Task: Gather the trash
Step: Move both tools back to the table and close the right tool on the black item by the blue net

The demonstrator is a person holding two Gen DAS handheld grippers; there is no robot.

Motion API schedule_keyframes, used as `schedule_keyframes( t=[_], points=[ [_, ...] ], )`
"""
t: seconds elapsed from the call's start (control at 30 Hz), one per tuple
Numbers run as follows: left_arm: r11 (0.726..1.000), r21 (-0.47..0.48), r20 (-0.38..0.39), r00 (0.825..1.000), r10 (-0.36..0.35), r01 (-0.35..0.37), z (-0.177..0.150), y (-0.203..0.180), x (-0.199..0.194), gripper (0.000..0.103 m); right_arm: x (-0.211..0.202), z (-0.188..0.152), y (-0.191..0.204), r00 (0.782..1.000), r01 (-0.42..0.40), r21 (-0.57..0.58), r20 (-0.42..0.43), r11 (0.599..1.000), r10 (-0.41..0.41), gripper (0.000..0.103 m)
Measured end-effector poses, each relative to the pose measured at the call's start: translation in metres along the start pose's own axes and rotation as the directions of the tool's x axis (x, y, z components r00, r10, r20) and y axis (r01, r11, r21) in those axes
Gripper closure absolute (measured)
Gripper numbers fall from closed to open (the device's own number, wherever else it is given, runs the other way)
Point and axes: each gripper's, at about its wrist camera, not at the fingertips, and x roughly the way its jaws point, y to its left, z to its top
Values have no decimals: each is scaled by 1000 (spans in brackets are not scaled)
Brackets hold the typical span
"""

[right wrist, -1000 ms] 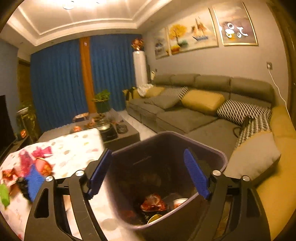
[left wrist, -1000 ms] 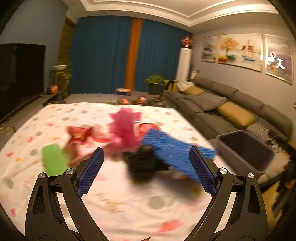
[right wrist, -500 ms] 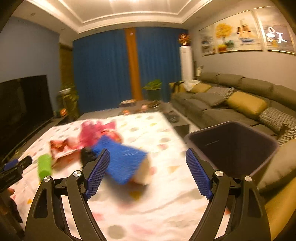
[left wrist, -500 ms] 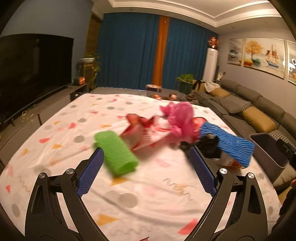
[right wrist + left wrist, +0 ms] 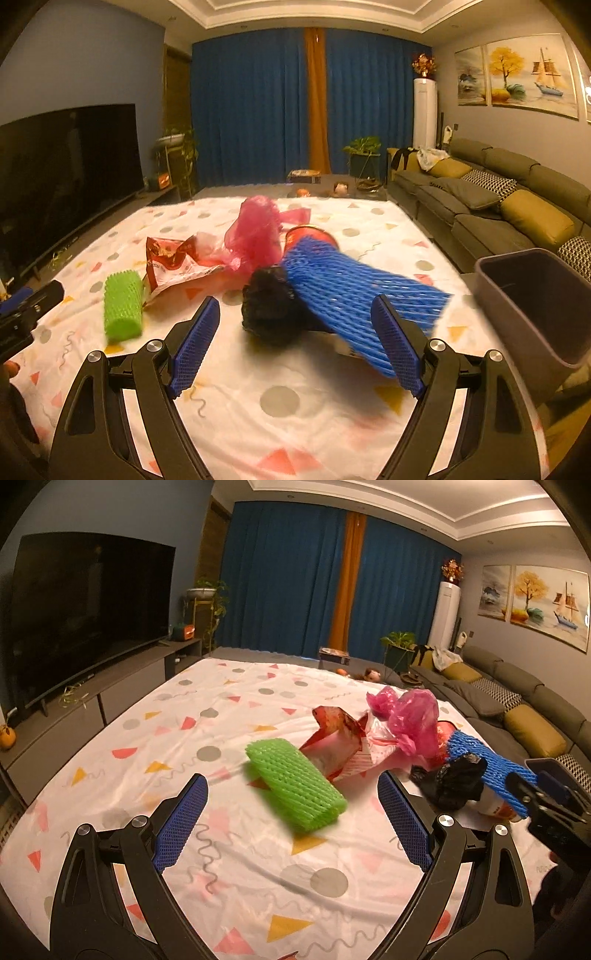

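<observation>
The right gripper (image 5: pixel 295 343) stands wide with nothing between its blue pads (image 5: pixel 194 350), above a patterned cloth (image 5: pixel 295 424). Just beyond lie a black crumpled bag (image 5: pixel 271 308) and a blue foam net (image 5: pixel 354 295); farther off, a pink bag (image 5: pixel 256 232), a red wrapper (image 5: pixel 170 262) and, left, a green foam net (image 5: pixel 123 306). A grey bin (image 5: pixel 535 306) stands at right

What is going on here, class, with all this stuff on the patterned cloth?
A person is clearing trash with a gripper in each hand. Both are open and hold nothing. The left gripper faces the green foam net; the right gripper faces the black bag and blue foam net. A red wrapper and pink bag also lie on the cloth. The bin waits at the right.
</observation>
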Motion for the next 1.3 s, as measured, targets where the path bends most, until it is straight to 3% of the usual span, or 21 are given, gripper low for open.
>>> schedule_keyframes(
  t=[0.23, 0.33, 0.47, 0.57, 0.93, 1.0, 1.1, 1.17, 1.3],
  points=[
    [1000, -7, -15, 1000, -10, 10, 0, 3, 13, 11, 36, 4, 13, 998, 5, -28, -58, 1000, -7, 36],
    [1000, -9, -25, 1000, -10, 10, 0, 4, 18, 11, 48, 5, 14, 997, 3, -30, -80, 1000, -5, 48],
    [1000, -9, -36, 999, -13, 13, -1, 3, 23, 11, 60, 5, 17, 994, -2, -53, -111, 999, -4, 78],
    [1000, -9, -47, 999, -17, 16, -3, 2, 27, 11, 62, 3, 22, 994, -20, -73, -111, 997, 11, 91],
    [998, -59, -164, 986, -30, 21, -7, -4, 65, 12, 33, 13, 30, 993, -115, -58, -35, 992, 113, 100],
    [997, -70, -193, 981, -35, 22, -8, -4, 74, 15, 26, 17, 30, 991, -133, -50, -16, 990, 132, 100],
    [995, -94, -255, 965, -55, 32, -11, -3, 89, 30, 16, 23, 28, 988, -153, -33, 4, 988, 153, 100],
    [992, -120, -293, 953, -72, 38, -14, 1, 97, 46, 10, 27, 26, 986, -167, -20, 17, 986, 168, 100],
    [984, -171, -323, 940, -111, 57, -17, 9, 105, 65, -2, 32, 26, 982, -181, -17, 41, 983, 182, 100]
  ],
)
